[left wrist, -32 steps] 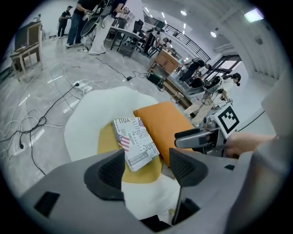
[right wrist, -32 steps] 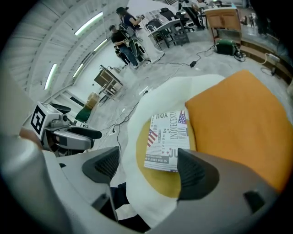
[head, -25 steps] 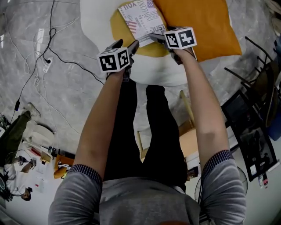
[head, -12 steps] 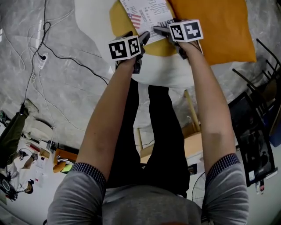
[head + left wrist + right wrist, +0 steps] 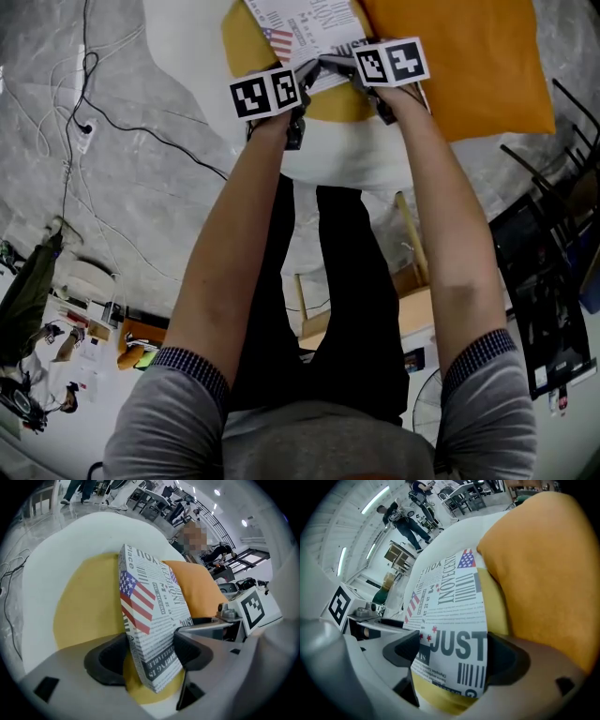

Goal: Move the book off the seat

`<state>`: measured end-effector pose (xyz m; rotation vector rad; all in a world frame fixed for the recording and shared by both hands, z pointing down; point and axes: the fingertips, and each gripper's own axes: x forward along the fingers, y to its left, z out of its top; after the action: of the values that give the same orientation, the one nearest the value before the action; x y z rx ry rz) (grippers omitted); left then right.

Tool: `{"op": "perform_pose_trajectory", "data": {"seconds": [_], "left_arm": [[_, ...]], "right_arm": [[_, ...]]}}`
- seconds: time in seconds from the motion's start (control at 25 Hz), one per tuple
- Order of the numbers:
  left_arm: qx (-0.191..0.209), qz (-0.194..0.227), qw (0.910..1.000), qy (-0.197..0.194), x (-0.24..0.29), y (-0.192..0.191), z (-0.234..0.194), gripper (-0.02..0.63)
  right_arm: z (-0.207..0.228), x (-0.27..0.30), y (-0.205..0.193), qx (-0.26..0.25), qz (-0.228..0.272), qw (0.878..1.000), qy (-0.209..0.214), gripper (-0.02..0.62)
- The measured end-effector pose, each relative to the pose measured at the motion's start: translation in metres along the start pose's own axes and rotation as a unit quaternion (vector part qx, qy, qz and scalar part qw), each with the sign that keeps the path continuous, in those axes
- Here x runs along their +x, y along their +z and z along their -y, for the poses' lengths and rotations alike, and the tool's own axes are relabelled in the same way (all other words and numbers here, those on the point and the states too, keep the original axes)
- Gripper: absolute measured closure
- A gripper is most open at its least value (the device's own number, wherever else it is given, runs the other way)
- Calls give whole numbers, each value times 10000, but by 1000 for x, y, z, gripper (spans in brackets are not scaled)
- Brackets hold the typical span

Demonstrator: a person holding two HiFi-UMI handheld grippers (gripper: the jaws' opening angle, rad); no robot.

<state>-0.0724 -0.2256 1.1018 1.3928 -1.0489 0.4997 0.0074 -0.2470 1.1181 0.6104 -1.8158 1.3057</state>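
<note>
Seat (image 5: pixel 347 150): one, a white tub-shaped shell on the grey floor, directly ahead of the person.
Orange cushion (image 5: pixel 469 56): one, soft, filling the right side of the seat.
Yellow pad (image 5: pixel 242 47): one, lining the seat's base, left of the orange cushion.
Book (image 5: pixel 314 21): one, newsprint cover with a flag motif. It lies on the yellow pad, just beside the orange cushion, with its near end toward the person. It has not been lifted.
Book, handling: probably stiff-boarded, thick and fairly light. The printed cover looks smooth, so it may slip. Best taken across its thickness at both near corners, spine side and open side together.
Left tool (image 5: pixel 150 656): one. Jaws spread wide astride the book's near left corner, pads right alongside spine and cover. No squeeze is evident.
Right tool (image 5: pixel 452 656): one. Jaws very wide and just been closing a little. The near right corner sits between them, apparently not yet clamped.
Tally: one seat, one cushion, one pad, one book, two tools.
</note>
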Motion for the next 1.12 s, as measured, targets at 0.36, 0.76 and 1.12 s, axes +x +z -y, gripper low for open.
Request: {"op": "perform_pose_trajectory", "data": {"seconds": [0.36,0.76,1.12], "left_arm": [[-114,76,9993,-339,-20,-1,7,282],[612,344,9967,-418,-124,19,54,282],[1304,1046,9840,-609,-257,66,126,281]], "right_arm": [[-15,-21,-6,347,346,9988,43,186],[-93,-105,3,392,1150,9923,-223,190],[-190,-228,50,-211,2160,9741,-639,189]]}}
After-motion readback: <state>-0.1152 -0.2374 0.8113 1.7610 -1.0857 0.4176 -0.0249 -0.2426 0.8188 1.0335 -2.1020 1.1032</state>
